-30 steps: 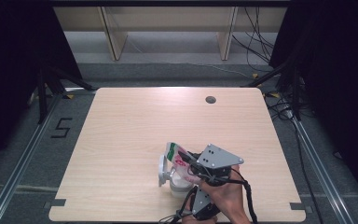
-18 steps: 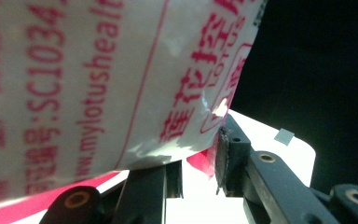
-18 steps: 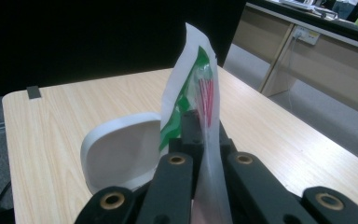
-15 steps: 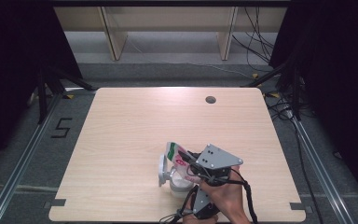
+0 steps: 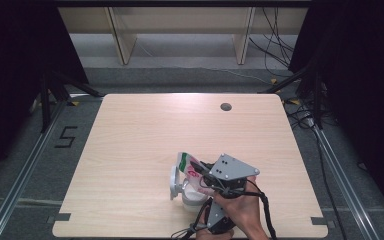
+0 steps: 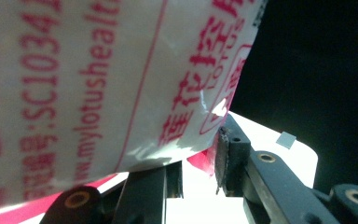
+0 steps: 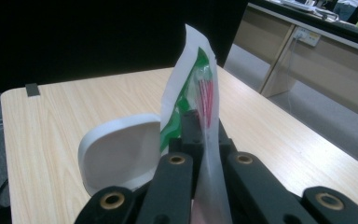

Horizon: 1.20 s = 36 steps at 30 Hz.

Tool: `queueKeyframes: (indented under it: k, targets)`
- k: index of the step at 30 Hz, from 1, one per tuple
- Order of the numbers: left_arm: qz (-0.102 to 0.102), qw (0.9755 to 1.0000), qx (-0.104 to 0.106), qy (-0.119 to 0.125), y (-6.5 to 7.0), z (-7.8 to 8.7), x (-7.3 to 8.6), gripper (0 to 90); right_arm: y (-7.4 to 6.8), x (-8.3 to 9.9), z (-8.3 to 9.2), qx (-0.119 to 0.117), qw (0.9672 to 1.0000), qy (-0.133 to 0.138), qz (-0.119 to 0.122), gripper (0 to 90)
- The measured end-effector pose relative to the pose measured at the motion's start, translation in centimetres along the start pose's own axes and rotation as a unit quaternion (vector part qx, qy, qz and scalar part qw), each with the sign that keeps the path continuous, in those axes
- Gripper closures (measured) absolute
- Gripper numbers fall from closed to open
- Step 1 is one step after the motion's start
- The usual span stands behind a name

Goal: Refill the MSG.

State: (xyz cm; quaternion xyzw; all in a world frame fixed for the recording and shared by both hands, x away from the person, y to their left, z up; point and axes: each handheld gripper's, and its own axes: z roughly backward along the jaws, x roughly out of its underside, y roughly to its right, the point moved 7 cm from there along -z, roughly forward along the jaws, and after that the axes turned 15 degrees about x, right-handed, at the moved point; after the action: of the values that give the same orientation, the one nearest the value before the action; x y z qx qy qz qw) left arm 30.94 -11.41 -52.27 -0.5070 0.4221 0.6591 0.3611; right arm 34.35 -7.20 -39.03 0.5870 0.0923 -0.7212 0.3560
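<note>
While both hands sit near the worktop's (image 5: 130,150) front edge, the scene reads:
Packet: white pouch (image 5: 189,165) with red and green print, held up over the worktop.
Right gripper (image 7: 200,122): jaws clenched on the pouch's edge.
Left gripper (image 6: 198,158): jaws around the pouch's lower corner, seemingly pinching it.
Container: white lidded tub (image 5: 179,184), touching the pouch.

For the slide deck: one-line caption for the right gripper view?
Right gripper shut on a printed plastic packet, white lidded container behind.
</note>
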Motion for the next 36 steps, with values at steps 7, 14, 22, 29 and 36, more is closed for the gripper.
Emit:
queueKeyframes:
  k: [7,14,22,29,36]
  targets:
    - [0.003,1.0000,0.004,0.003,-0.07,-0.01,0.01,74.5,0.07,0.02,-0.10,0.000,1.0000,-0.002,-0.002,90.0]
    - [0.006,1.0000,0.004,0.000,-0.09,0.10,0.07,74.4,-0.11,0.02,-0.17,0.006,1.0000,0.000,0.003,90.0]
    - [0.006,1.0000,0.004,0.005,-0.01,0.12,0.02,74.3,-0.06,-0.05,-0.09,0.001,1.0000,0.002,-0.001,90.0]
    - [0.004,1.0000,0.003,0.005,-0.01,0.13,0.05,74.3,-0.01,-0.05,-0.13,0.000,1.0000,0.002,-0.002,90.0]
    - [0.003,1.0000,0.004,0.004,0.00,0.14,0.10,74.2,0.01,-0.01,-0.13,0.002,1.0000,0.002,-0.002,90.0]
